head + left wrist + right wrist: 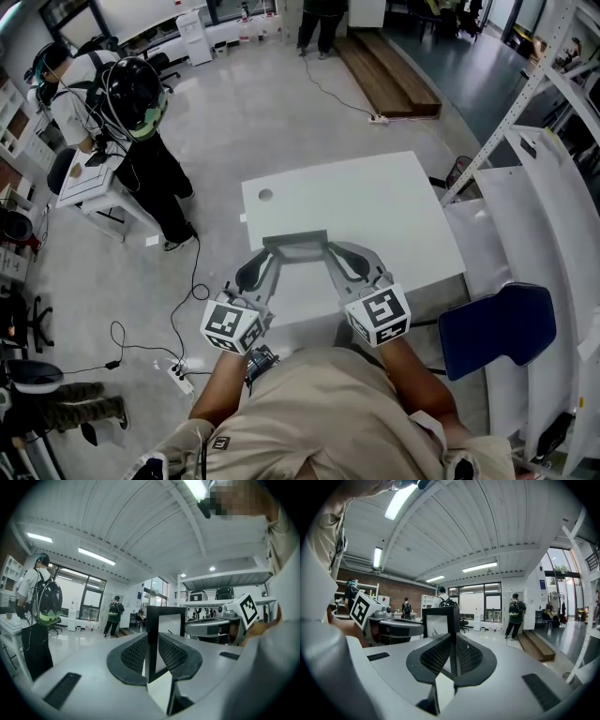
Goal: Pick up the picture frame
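The picture frame (296, 245) is dark grey with a pale inside and is held upright over the white table (375, 202), just in front of the person. My left gripper (271, 260) is shut on its left edge and my right gripper (331, 259) on its right edge. In the left gripper view the frame (164, 619) stands between the left gripper's (151, 645) black pads, with the right gripper (216, 626) beyond it. In the right gripper view the right gripper (453, 654) clamps the frame's (440, 621) side bar, with the left gripper (391, 628) behind it.
The table has a round hole (265, 195) near its far left corner. A blue chair (498, 324) and white shelving (553, 216) stand to the right. A person in a helmet (138, 117) stands at a small table on the left. Cables and a power strip (178, 375) lie on the floor.
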Tool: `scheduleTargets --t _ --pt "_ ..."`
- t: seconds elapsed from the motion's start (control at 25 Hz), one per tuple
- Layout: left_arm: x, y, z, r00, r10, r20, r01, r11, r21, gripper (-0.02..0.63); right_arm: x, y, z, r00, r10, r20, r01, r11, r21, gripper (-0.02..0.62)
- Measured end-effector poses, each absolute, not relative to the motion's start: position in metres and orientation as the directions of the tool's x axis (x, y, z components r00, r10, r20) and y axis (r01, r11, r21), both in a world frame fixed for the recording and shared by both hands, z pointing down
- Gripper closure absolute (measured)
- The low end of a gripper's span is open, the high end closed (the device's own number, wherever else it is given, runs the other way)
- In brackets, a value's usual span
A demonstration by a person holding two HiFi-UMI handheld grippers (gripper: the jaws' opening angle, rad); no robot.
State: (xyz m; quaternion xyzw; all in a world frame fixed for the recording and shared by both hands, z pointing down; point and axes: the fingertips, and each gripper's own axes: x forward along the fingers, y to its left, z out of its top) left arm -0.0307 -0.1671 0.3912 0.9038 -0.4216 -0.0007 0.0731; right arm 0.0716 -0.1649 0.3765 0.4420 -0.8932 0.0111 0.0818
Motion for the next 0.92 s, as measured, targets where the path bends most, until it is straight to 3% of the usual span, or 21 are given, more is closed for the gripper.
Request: scheduleTargets --t 0.92 --pt "-0.015 -0.156 0.401 0.66 -0.748 0.078 -0.749 -0.646 0.146 0.529 0.087 -0.155 0.386 -0.581 -0.795 0.175 -0.804 0.594 0.032 0.548"
